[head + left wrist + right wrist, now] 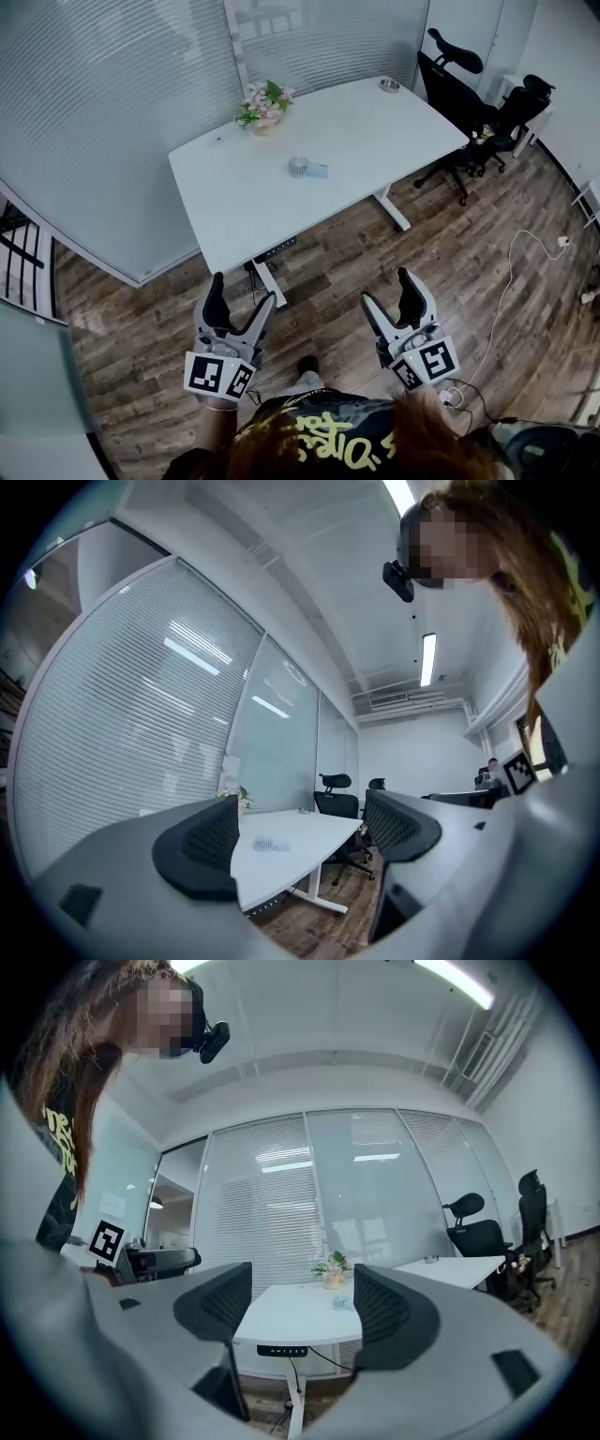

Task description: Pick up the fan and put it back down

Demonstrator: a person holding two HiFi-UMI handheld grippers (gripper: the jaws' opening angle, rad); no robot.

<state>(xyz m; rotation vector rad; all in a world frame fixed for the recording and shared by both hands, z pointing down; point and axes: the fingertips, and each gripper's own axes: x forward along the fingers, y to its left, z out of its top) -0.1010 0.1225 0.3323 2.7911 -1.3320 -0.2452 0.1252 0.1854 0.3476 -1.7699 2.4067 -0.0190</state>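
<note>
Right now the left gripper [244,289] and the right gripper [386,286] hang low and near, jaws spread apart and holding nothing, likely because the fan [307,168] lies far off on the white surface [394,122].

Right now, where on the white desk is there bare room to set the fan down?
The desk is mostly bare. The widest free patch is the near half, between the fan and the front edge. Another lies between the fan and the small dish at the far right corner. Only the far edge by the flowers is tighter.
</note>
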